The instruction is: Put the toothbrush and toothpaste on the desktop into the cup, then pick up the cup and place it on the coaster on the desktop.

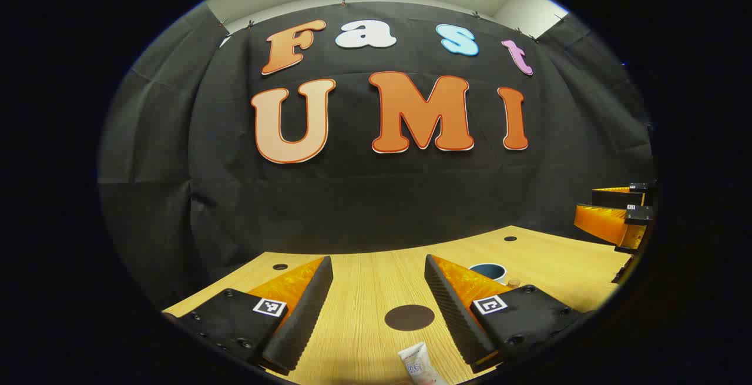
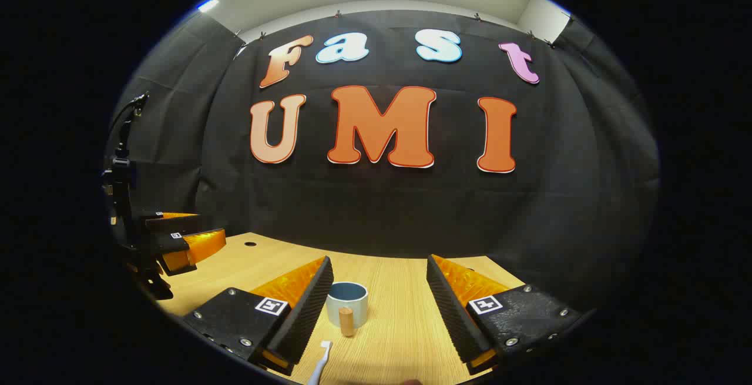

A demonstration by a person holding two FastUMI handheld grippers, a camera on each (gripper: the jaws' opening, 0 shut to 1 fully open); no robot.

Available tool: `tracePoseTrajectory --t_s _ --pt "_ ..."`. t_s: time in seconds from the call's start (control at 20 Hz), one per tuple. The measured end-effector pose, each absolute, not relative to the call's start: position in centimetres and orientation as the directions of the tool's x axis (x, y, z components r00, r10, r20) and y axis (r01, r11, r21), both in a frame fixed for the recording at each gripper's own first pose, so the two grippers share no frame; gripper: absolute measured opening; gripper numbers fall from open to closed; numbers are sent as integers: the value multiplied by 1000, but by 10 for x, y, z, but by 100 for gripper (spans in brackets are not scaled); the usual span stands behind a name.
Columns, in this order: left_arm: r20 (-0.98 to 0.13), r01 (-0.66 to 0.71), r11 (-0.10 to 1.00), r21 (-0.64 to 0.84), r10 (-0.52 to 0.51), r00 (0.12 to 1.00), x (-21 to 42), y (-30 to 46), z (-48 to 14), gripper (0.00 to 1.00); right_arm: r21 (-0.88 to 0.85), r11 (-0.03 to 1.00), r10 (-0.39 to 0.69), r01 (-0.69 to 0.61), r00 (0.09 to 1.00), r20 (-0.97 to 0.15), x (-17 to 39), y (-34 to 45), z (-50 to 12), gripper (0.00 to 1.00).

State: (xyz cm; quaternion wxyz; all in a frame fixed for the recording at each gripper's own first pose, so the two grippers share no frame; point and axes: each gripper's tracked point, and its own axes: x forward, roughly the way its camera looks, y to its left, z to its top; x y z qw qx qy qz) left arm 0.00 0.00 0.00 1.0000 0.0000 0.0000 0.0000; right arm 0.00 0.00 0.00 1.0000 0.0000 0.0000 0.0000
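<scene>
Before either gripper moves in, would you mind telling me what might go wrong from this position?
The toothbrush lies flat on the desktop, so open jaws may push it rather than grip it. The wooden handle juts from the cup toward the right gripper; clipping it might tip the cup.

Pale cup (image 2: 347, 304) with blue inside, dark brown coaster (image 1: 409, 317).

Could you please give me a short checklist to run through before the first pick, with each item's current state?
1. Left claw open, holding nothing: ok.
2. Right claw open, holding nothing: ok.
3. White toothpaste tube lies between the left claw's fingers: ok.
4. White toothbrush in reach of the right claw: ok.
5. Pale round cup with blue inside upright: ok.
6. Dark round coaster bare: ok.
</scene>
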Motion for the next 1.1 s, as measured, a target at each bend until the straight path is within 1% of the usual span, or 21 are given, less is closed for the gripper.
tracePoseTrajectory --t_s 0.35,0.4,0.45,0.5,0.55,0.6,0.65,0.7,0.75,0.8,0.85,0.9,1.1 --pt "-37 3 999 -42 -5 999 2 7 -6 100 1 1000 26 -26 999 -33 1 7 -7 96" --pt "-52 5 999 -51 -8 999 2 8 -9 98 1 1000 31 -31 999 -40 1 8 -9 96" --pt "-67 9 998 -58 -13 998 1 8 -11 95 -2 999 39 -39 998 -47 1 10 -10 99" --pt "-80 9 998 -64 -14 997 2 9 -14 95 -5 999 45 -45 998 -52 1 11 -11 99" --pt "-93 9 998 -67 -15 996 3 9 -15 99 -5 999 52 -53 997 -58 0 13 -11 96" --pt "-105 9 997 -70 -16 994 4 10 -16 99 -4 998 59 -59 996 -65 -1 15 -13 96" --pt "-118 11 997 -73 -19 993 5 9 -18 99 1 998 68 -68 995 -72 -1 16 -13 99" --pt "-131 14 997 -74 -24 991 4 8 -21 100 6 997 79 -79 994 -79 -1 19 -14 96" --pt "-145 14 997 -73 -24 989 4 9 -23 99 11 996 87 -86 992 -89 -1 20 -15 96" --pt "-161 11 997 -71 -22 987 4 8 -25 99 16 995 95 -94 991 -97 0 21 -16 96" --pt "-181 7 997 -71 -20 983 4 10 -27 100 19 995 101 -99 989 -109 1 21 -18 99" --pt "-202 6 997 -74 -21 979 5 10 -31 100 20 994 105 -103 987 -124 1 22 -19 96" --pt "-311 9 995 -102 -40 950 3 9 -52 100 26 992 127 -125 968 -215 4 24 -32 96"
